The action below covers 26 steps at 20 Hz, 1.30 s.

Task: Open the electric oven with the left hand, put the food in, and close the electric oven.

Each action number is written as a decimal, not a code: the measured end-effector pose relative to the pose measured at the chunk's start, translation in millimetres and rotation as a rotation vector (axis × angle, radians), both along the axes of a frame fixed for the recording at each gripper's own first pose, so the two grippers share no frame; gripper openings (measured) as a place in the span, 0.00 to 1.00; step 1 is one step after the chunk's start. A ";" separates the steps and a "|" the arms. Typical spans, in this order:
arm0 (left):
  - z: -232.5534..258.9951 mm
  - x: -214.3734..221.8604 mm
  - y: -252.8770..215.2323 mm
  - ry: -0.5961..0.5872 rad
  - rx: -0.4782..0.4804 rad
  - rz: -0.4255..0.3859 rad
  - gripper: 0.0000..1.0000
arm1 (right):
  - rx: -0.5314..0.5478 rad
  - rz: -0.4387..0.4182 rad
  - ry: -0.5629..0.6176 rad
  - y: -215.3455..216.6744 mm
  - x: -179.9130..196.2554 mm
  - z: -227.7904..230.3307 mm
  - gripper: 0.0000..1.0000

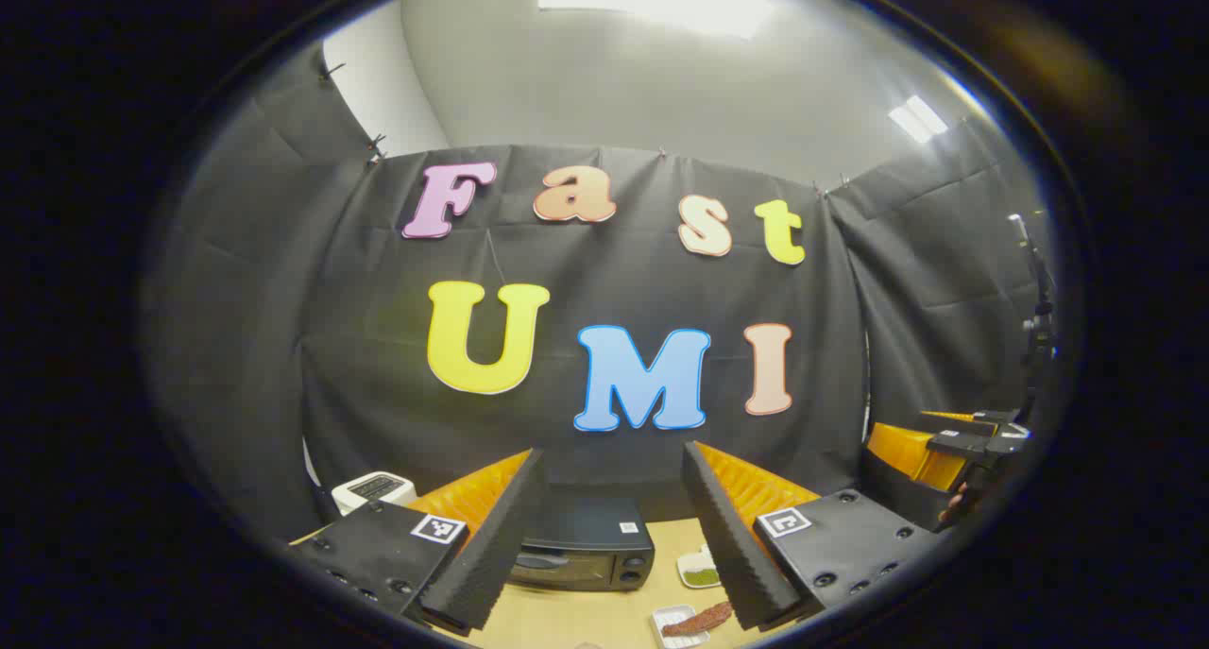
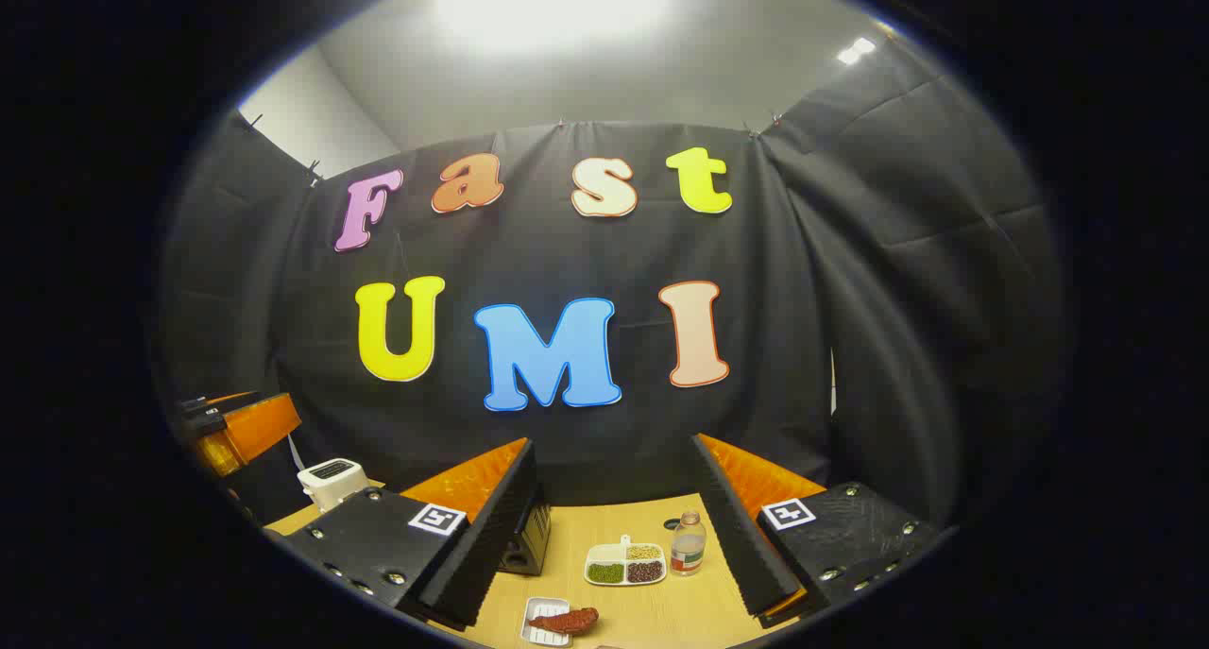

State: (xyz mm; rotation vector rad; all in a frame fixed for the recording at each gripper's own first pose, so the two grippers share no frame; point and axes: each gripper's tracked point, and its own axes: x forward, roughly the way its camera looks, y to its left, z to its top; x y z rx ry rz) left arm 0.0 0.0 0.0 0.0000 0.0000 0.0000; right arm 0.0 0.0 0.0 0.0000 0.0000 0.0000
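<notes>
**Oven shut, food untouched: the task at its outset**

The oven [image 1: 584, 545], a black box with a handle across its door and knobs at its right, sits low in the middle of the left gripper view, between the fingers of the left tongs [image 1: 614, 536]. Its door is closed. In the right gripper view only its corner shows, lower left of centre, behind a finger of the right tongs [image 2: 619, 536].

The food [image 2: 565, 620], a reddish-brown piece, lies in a small white tray [image 2: 538, 630] at the bottom centre of that view, on the counter [image 2: 652, 602] and apart from the oven. Beyond it stand a divided dish [image 2: 624, 564] of beans and grains and, just beside that, a small bottle [image 2: 689, 543]. A white toaster [image 2: 332, 480] stands at the lower left.

Both pairs of tongs are spread wide with nothing between them, raised above the counter and touching nothing. Each also appears at the edge of the other's view.

Judged from this, no step is done: opening, loading and closing all remain. The left tongs face the oven, well placed to reach for the handle.
</notes>
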 end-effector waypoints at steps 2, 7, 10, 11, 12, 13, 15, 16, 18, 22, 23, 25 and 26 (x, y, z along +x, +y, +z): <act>1.2 3.6 -1.8 0.001 -0.006 0.013 1.00 | 0.012 0.011 0.010 -4.1 3.0 -0.8 0.98; -3.4 13.6 2.4 0.003 -0.018 0.051 1.00 | -0.020 0.040 -0.009 -6.5 12.7 0.0 0.98; -8.0 19.6 9.8 0.006 0.002 0.080 0.94 | -0.026 0.063 -0.023 -2.0 19.7 -1.0 0.98; -11.0 19.4 11.7 0.007 0.004 0.085 0.92 | -0.024 0.069 -0.023 1.4 23.0 -2.8 0.98; -14.7 19.3 14.3 0.012 0.003 0.087 1.00 | -0.026 0.070 -0.020 4.7 26.6 -3.6 0.98; -17.6 19.5 15.5 0.017 0.000 0.078 1.00 | -0.034 0.069 -0.020 7.6 29.0 -5.9 0.98; -24.8 26.6 21.9 0.040 -0.005 0.063 1.00 | -0.037 0.046 -0.004 10.5 33.7 -11.9 0.98; -31.3 28.8 27.6 0.054 -0.009 0.060 1.00 | -0.028 0.046 0.011 14.9 34.0 -16.3 0.98; -36.7 38.3 41.0 0.062 -0.004 0.069 1.00 | -0.026 0.040 0.016 21.6 35.4 -20.3 0.98; -95.3 63.4 50.3 0.192 0.055 0.039 1.00 | -0.036 0.027 0.029 28.3 39.6 -32.8 0.98; -114.1 69.1 51.8 0.232 0.061 0.033 1.00 | -0.037 0.020 0.033 28.3 42.2 -34.8 0.98; -150.0 77.9 54.9 0.316 0.055 0.022 0.92 | -0.039 0.011 0.049 28.7 45.6 -43.3 0.98; -168.8 84.2 58.4 0.350 0.050 0.025 0.94 | -0.042 0.011 0.058 29.8 47.4 -47.7 0.98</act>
